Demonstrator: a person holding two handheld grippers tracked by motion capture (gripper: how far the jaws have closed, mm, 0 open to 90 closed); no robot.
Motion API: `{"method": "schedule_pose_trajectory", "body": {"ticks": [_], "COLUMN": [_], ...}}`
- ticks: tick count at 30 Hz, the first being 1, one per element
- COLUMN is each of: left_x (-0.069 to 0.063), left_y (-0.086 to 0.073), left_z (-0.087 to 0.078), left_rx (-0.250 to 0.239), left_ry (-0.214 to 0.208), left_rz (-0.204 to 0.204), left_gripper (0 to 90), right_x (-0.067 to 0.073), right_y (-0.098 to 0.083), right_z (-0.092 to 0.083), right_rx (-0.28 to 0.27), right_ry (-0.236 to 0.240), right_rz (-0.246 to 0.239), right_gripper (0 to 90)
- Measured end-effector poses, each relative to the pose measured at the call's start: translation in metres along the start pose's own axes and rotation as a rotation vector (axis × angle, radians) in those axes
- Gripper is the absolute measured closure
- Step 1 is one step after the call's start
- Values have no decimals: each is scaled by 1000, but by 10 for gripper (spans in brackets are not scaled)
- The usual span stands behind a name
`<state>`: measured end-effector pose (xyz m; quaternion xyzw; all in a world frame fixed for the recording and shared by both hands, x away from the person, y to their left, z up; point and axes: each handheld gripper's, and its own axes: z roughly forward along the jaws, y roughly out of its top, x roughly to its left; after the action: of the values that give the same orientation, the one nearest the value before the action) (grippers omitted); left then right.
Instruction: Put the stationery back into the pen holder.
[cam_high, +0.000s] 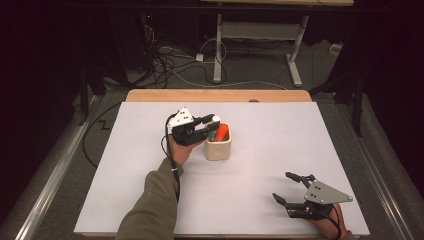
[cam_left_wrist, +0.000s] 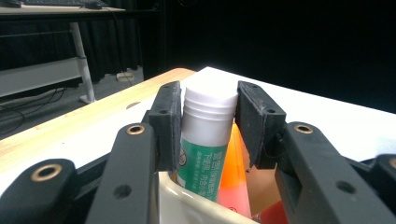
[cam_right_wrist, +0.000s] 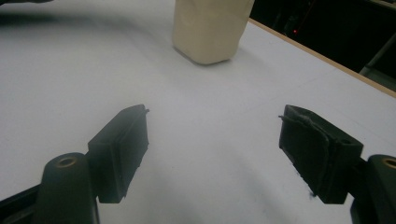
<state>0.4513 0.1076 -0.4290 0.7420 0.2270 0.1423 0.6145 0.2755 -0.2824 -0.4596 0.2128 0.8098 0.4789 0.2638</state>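
My left gripper (cam_left_wrist: 208, 109) hangs over the cream cup (cam_high: 218, 148), its two black jaws standing on either side of a glue stick (cam_left_wrist: 205, 140) that rises out of the cup. In the left gripper view the left pad lies against the stick's white cap, while a thin gap shows between the cap and the right pad, so the jaws are partly apart and not clamped; I cannot tell for sure whether the left pad really presses. My right gripper (cam_right_wrist: 215, 154) rests near the table's (cam_high: 280, 130) close right corner, well apart from the cup, jaws spread wide with nothing between them but the white tabletop. Counting: one cup, one glue stick, and one orange thing (cam_left_wrist: 233, 186) standing in the cup just beside the stick; a bit of red (cam_left_wrist: 273, 214) shows low in the cup, but I cannot tell what it is. Two grippers, one in each of my hands. The glue stick is upright, tilted a little, with a ribbed white cap and a green label bearing small white print too fine to read. The cup is squarish with rounded corners, pale and plain, and it stands a little left of the table's middle, toward the far half.
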Motion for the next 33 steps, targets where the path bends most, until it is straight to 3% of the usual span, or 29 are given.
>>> {"method": "schedule_pose_trajectory", "body": {"ticks": [7,21,32,33], "left_x": [-2,-8,-18,-19], "left_y": [5,14,24,25], "left_z": [-5,-9,-14,-14], "left_rx": [-11,18,72,78], "left_ry": [15,54,116,131], "left_rz": [14,62,120,121], "left_gripper": [585,562,413,356], "right_x": [0,1,1,1], "right_y": [0,0,1,1], "right_z": [0,1,1,1], "right_rx": [3,1,-3,-2], "right_ry": [1,2,-1,0], "right_rz": [2,2,0,1], "right_gripper": [248,251,254,254]}}
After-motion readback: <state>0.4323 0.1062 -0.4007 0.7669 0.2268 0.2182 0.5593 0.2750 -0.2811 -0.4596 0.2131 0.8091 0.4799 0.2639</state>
